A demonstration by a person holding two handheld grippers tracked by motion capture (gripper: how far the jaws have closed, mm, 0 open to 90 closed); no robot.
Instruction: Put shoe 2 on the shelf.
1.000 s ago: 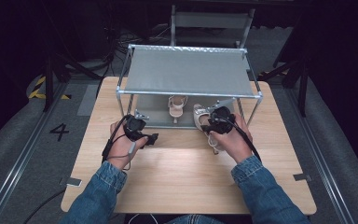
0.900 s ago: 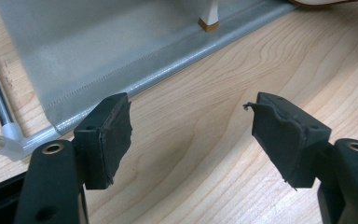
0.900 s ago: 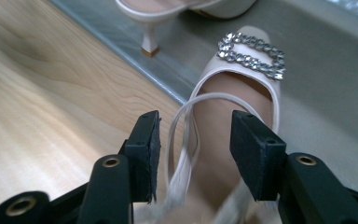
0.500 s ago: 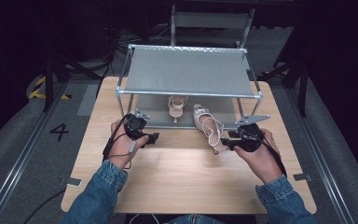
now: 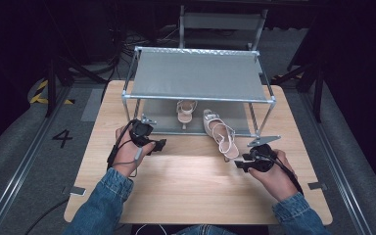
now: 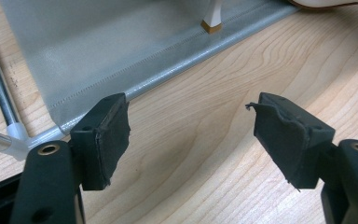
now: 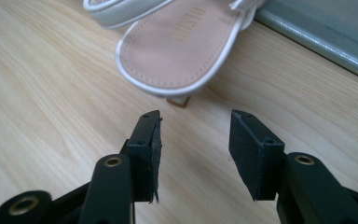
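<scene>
Two white heeled sandals are at a metal rack (image 5: 199,99). One sandal (image 5: 186,110) stands on the grey lower shelf (image 6: 98,46), and its heel (image 6: 212,18) shows in the left gripper view. The other sandal (image 5: 220,134) lies slanted, with its heel end (image 7: 182,46) out on the wooden table. My right gripper (image 5: 238,164) sits just short of that heel end, low over the table, and the open right gripper (image 7: 196,135) has nothing between its jaws. My left gripper (image 5: 159,143) rests at the rack's front left corner. The left gripper (image 6: 191,126) is open wide over bare wood.
The rack's top shelf (image 5: 198,73) covers the back half of the table (image 5: 186,191). Its front posts (image 5: 127,107) stand on the table close to each hand. A chair (image 5: 223,22) stands behind the table. Wood stretches between my hands and the near edge.
My right hand has drawn away from the slanted sandal, to the right and toward the near edge. The sandal stays where it lay. The left hand has not moved.
</scene>
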